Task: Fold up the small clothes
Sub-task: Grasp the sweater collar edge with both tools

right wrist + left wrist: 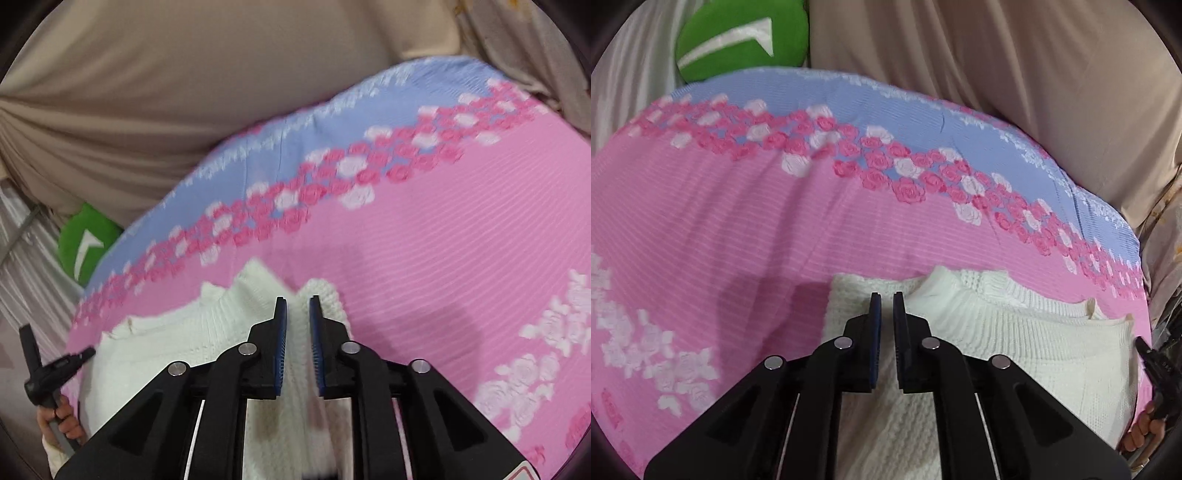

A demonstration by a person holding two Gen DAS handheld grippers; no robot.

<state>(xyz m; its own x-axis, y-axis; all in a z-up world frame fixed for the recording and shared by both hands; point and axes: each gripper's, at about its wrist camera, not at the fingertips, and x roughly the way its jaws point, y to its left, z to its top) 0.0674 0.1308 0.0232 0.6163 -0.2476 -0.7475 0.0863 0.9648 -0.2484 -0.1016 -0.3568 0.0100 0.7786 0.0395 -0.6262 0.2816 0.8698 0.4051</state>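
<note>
A white knit sweater [1015, 332] lies on the pink flowered bedspread [738, 229]. My left gripper [887, 295] is above its left part, jaws nearly closed with a narrow empty gap. In the right wrist view the sweater [177, 339] lies below my right gripper [298, 300], whose jaws stand a little apart over the sweater's right edge, nothing clamped. The right gripper also shows at the right edge of the left wrist view [1152, 362], and the left gripper at the left edge of the right wrist view [55, 365], each held by a hand.
A green cushion [746, 37] lies at the bed's far corner, also seen in the right wrist view [86, 240]. Beige draped fabric [1015, 74] hangs behind the bed. The bedspread has a blue band [886, 110] along its far edge.
</note>
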